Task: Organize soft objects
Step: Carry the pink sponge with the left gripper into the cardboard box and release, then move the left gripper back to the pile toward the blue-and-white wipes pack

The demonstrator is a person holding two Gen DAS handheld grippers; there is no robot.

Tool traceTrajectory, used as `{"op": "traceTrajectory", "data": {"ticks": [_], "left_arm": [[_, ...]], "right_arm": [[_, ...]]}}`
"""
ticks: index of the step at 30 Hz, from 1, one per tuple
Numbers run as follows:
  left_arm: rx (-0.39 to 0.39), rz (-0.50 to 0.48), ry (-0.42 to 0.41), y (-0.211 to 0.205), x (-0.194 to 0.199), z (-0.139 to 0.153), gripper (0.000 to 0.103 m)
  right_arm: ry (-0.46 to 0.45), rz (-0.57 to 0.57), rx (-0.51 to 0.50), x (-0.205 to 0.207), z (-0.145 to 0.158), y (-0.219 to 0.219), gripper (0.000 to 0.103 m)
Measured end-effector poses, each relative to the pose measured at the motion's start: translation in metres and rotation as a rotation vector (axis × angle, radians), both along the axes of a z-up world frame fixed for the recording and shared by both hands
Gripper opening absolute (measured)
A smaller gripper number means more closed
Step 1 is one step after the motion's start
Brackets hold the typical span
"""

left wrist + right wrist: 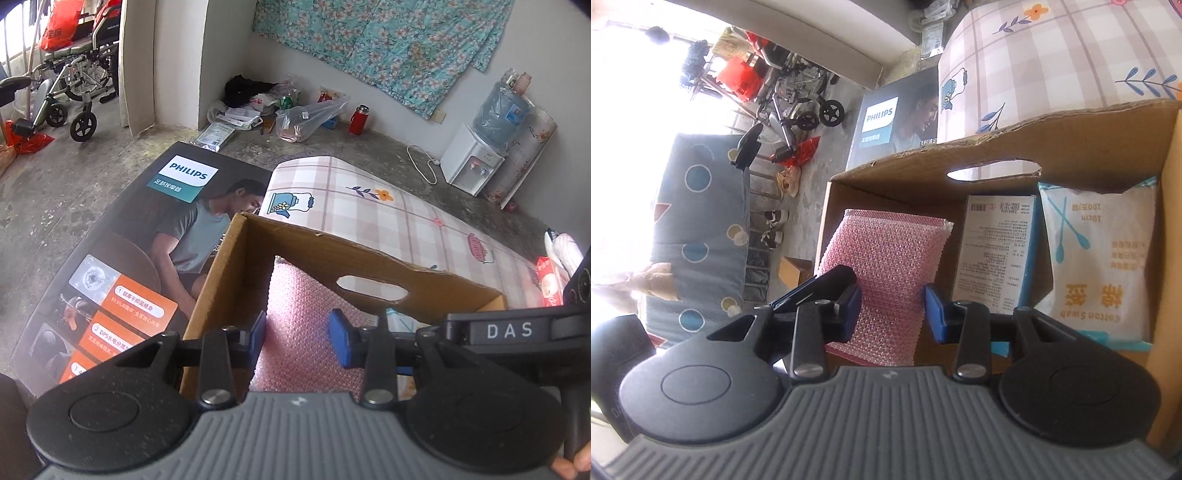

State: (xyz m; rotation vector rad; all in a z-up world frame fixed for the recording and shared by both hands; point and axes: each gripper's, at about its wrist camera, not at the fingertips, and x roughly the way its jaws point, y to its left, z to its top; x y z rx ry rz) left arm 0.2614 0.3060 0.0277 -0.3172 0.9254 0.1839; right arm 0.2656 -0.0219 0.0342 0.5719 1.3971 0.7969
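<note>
An open cardboard box [314, 251] [923, 158] holds a pink bubble-wrap pouch [295, 325] [886, 251], a white printed carton [993, 247] and a cotton swab pack [1100, 258]. My left gripper [301, 338] is open, its blue pads over the pink pouch inside the box. My right gripper [892, 314] is open, its blue pads either side of the pouch's near end. The right gripper's body shows at the right edge of the left wrist view [509, 328]. The left gripper's finger shows in the right wrist view [827, 280].
A dark Philips box [147, 236] [897, 122] lies left of the cardboard box. A plaid tablecloth [369, 206] [1052, 66] covers the table behind it. A water dispenser [476, 162], a red bottle [358, 120], floor clutter and a wheelchair [70, 92] stand farther off.
</note>
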Motion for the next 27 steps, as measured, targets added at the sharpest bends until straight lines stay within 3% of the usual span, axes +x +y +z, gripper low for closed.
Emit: {"op": "traceTrajectory", "data": {"ticks": [7,12,21,27], "left_arm": [[0.046,0.001,0.064,0.009,0.016,-0.025,0.042],[0.044,-0.01,0.071,0.004,0.012,-0.026,0.051],[0.052,-0.033,0.015,-0.032,-0.016,0.011,0.067],[0.038,-0.12,-0.025,-0.096,-0.056,0.044,0.07]], "right_arm": [[0.084,-0.065,0.01,0.017,-0.051,0.011,0.038],[0.073,-0.064,-0.006,0.019,-0.056,0.007,0.038],[-0.02,-0.054,0.059,0.008,-0.006,-0.029,0.038],[-0.16,-0.001,0.052,-0.015,0.051,-0.106,0.039]]}}
